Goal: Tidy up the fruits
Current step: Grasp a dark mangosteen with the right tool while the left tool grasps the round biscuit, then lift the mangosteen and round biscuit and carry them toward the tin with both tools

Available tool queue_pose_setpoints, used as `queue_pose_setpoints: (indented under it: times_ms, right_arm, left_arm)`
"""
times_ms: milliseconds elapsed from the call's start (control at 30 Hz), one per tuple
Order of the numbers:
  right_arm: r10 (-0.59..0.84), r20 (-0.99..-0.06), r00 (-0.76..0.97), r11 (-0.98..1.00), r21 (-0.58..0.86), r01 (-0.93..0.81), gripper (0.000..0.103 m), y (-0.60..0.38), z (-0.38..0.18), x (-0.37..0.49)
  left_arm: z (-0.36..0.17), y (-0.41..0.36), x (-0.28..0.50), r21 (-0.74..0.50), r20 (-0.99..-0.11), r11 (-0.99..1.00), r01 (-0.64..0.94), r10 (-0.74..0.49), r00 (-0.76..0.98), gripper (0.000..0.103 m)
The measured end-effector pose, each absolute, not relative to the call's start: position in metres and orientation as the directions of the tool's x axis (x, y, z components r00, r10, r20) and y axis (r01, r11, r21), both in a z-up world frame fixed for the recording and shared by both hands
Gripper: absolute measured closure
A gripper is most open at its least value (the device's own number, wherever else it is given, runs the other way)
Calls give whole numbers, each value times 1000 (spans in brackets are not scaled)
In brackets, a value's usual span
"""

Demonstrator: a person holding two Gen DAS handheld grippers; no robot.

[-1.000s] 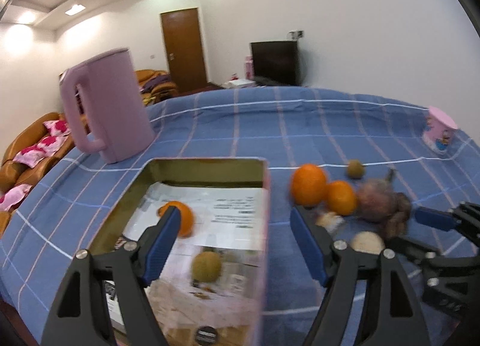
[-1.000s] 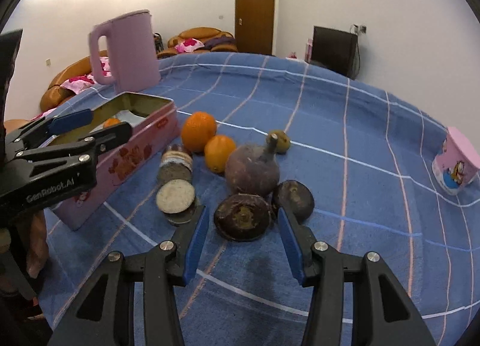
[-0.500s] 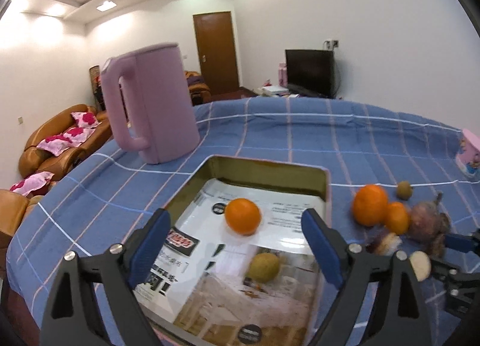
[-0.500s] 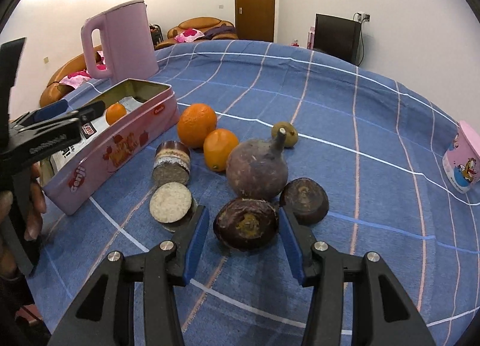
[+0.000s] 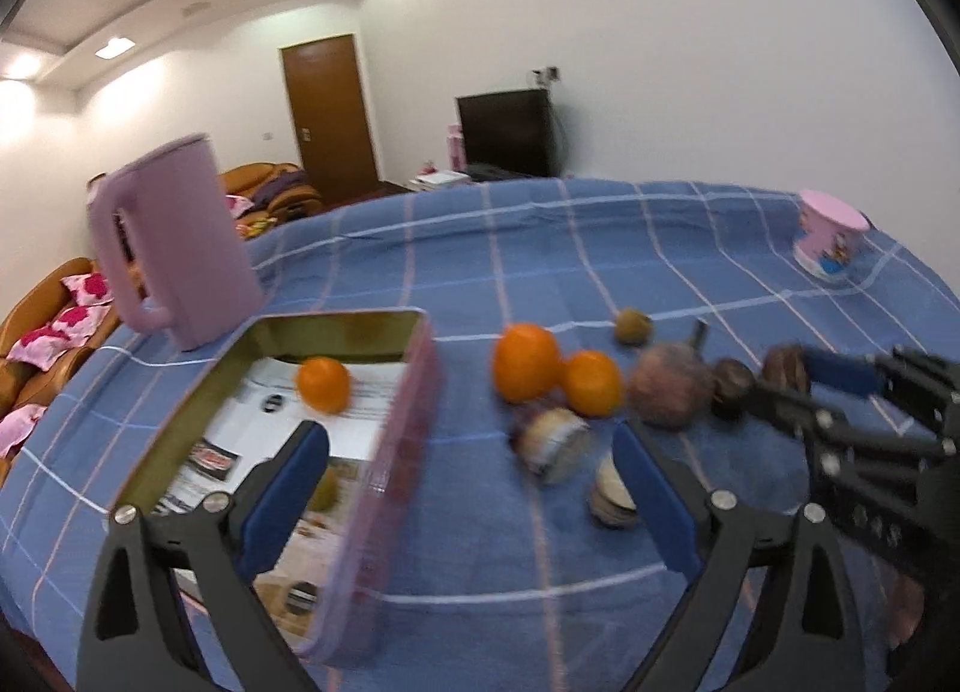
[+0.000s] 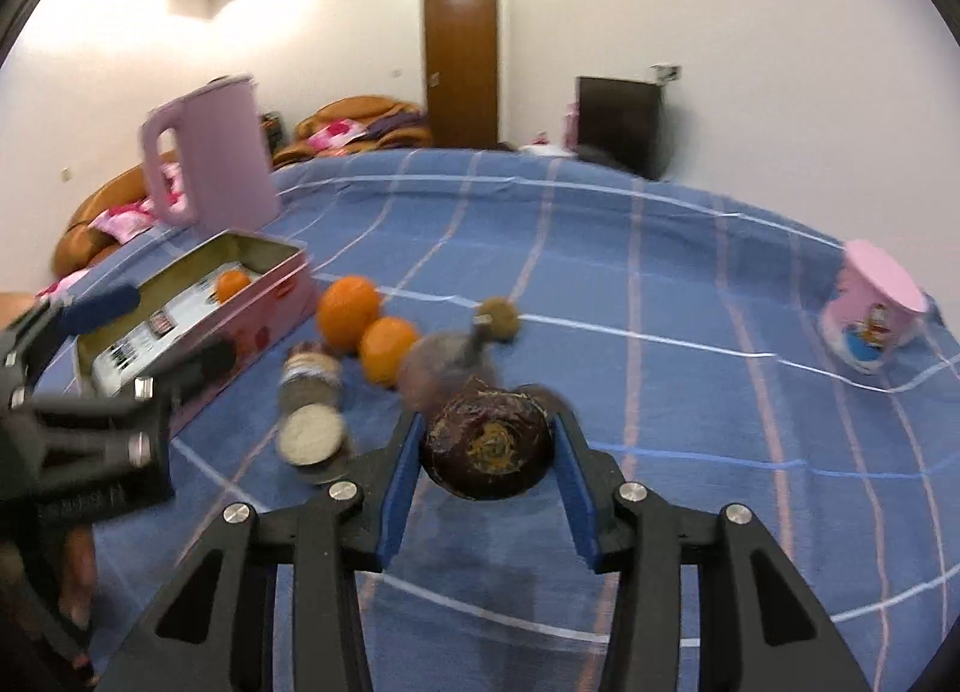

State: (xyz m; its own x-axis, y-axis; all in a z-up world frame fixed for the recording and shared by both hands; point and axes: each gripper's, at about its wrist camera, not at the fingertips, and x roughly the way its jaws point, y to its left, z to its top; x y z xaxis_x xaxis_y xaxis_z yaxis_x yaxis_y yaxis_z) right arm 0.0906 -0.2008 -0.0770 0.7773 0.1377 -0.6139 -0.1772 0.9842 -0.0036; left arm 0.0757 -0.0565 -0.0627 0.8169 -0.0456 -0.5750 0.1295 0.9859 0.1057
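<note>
The right gripper [image 6: 486,446] has its jaws closed against the sides of a dark, wrinkled fruit [image 6: 487,447], apparently gripping it just above the blue checked cloth on the counter [image 6: 660,284]; whether it has left the cloth cannot be told. The left gripper [image 5: 471,491] hangs with jaws wide apart and empty, straddling the near wall of the pink tin [image 5: 390,452]. In the tin lie one small orange [image 5: 324,384] and a greenish fruit [image 5: 324,488], half hidden behind a pad. Outside it, a big orange [image 5: 526,362] and a smaller one [image 5: 592,390] touch each other, with a purple stemmed fruit [image 5: 669,392] just beside them, two cut pale rounds [image 5: 558,443] in front, and a small brown fruit [image 5: 631,324] behind. The dark fruit's skin looks soft and shrivelled, so I judge a hard squeeze could crush it, while a loose one could let it roll out on the way to the tin. The carry must pass over the oranges and rounds, and a low path could knock them rolling. The left gripper sits at the tin's rim, so the two tools could collide there. Both views are blurred; the papers lining the tin carry print and logos too smeared to read, and the white lettering on the left gripper's body in the right view is not legible. A pink kettle [image 6: 207,152] stands behind the tin and a cartoon cup [image 6: 873,320] lies well apart.
</note>
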Motion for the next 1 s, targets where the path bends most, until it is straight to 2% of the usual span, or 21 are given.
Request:
queue_pose_setpoints:
  times_ms: [133, 267, 333, 467, 533, 600, 667, 733, 1000]
  right_arm:
    - [108, -612, 784, 991, 3, -135, 58, -216, -77, 91]
    - [111, -608, 787, 993, 27, -119, 58, -225, -75, 91]
    - [112, -604, 789, 993, 35, -114, 58, -227, -74, 91]
    - [114, -602, 790, 992, 33, -118, 58, -225, -75, 90]
    - [120, -606, 787, 992, 39, -122, 58, -225, -76, 89]
    - [128, -617, 777, 991, 44, -128, 57, -225, -78, 92]
    - [132, -628, 767, 990, 44, -134, 57, -224, -79, 94]
    - [136, -636, 760, 989, 45, -140, 57, -223, -81, 96]
    - [146, -636, 758, 987, 41, -155, 57, -220, -81, 95]
  left_arm:
    - [-69, -74, 75, 99, -612, 977, 189, -90, 786, 20]
    - [-75, -85, 75, 79, -641, 972, 220, -120, 758, 27]
    - [-78, -90, 77, 73, -653, 970, 232, -129, 746, 37]
    - [-85, -94, 87, 39, -694, 967, 250, -154, 703, 43]
    - [-88, -96, 92, 32, -710, 966, 255, -158, 687, 49]
    - [-90, -98, 95, 33, -720, 966, 256, -154, 676, 50]
    - [-93, -102, 97, 37, -728, 963, 267, -157, 668, 56]
    - [-94, -104, 98, 17, -735, 958, 286, -182, 653, 68]
    - [-91, -99, 96, -1, -726, 960, 279, -192, 660, 68]
